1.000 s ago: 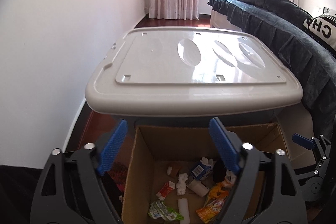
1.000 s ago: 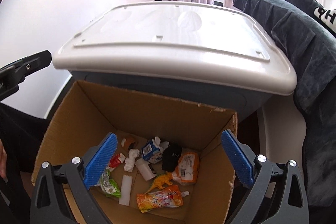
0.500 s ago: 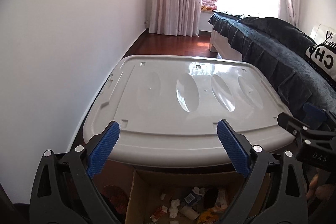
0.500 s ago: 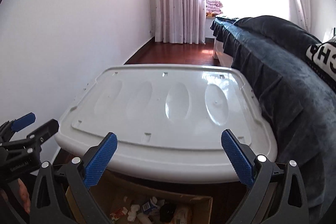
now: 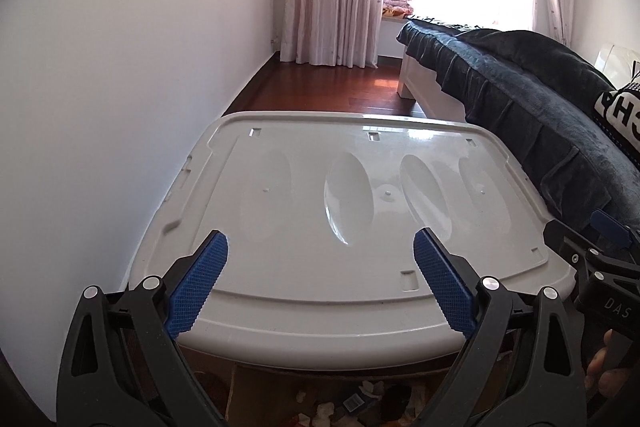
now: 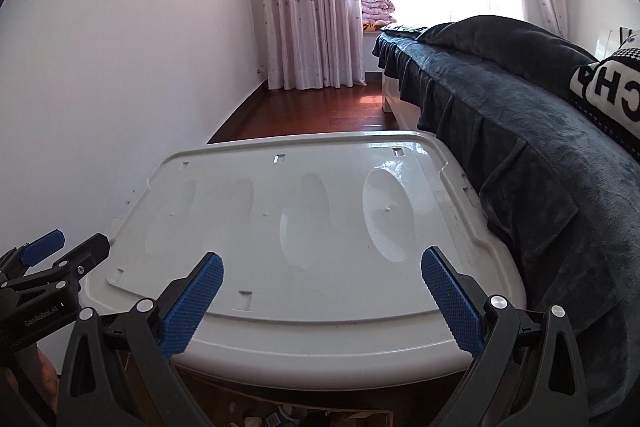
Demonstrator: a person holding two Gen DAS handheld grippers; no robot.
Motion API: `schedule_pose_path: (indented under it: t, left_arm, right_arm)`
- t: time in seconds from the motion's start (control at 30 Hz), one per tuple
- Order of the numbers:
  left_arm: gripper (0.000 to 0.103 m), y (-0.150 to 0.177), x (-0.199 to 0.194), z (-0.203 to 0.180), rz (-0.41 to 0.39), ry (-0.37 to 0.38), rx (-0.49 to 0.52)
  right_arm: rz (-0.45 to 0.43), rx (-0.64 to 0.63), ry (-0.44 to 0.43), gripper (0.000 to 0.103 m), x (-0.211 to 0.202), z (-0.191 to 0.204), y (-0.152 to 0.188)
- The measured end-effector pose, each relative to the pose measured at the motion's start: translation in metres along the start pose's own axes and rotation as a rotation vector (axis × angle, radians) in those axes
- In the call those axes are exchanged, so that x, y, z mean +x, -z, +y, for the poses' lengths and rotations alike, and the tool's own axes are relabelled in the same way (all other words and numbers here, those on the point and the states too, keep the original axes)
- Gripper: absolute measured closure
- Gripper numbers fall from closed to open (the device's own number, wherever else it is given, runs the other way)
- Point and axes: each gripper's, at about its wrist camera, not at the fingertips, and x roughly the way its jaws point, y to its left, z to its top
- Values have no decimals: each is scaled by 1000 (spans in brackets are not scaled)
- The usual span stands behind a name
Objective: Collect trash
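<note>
**Both grippers empty above bin lid**

L wrist view: left gripper (image 5: 320,267) jaws wide, just been opening, nothing btwn them; trash (image 5: 344,405) in cardboard box (image 5: 236,387) below white lid (image 5: 340,211). "DAS" on right gripper (image 5: 600,267).

R wrist view: right gripper (image 6: 322,287) jaws wide, empty. "GenRobot.AI" on other gripper; pillow (image 6: 604,95) reads "CH".

Both grippers, the left gripper (image 5: 320,269) and the right gripper (image 6: 322,291), have black frames, silver screws and blue ridged pads (image 5: 198,281).

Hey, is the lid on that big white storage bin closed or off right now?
Closed. The white lid lies flat over the storage bin, its rim wrapping the near edge all along; nothing rests on it.
</note>
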Motion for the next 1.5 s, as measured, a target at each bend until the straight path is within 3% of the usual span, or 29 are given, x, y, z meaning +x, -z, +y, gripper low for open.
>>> schedule_pose_path:
  t: [0.6, 1.37, 1.5]
  left_arm:
    - [11, 1, 16, -6, 37, 49, -19]
    - [9, -4, 8, -8, -34, -10, 4]
    - [9, -3, 7, -7, -34, 25, -4]
  right_arm:
    - [-76, -172, 49, 5, -14, 33, -4]
    - [-100, -244, 81, 5, -20, 43, 3]
    - [-102, -241, 86, 5, -21, 42, 2]
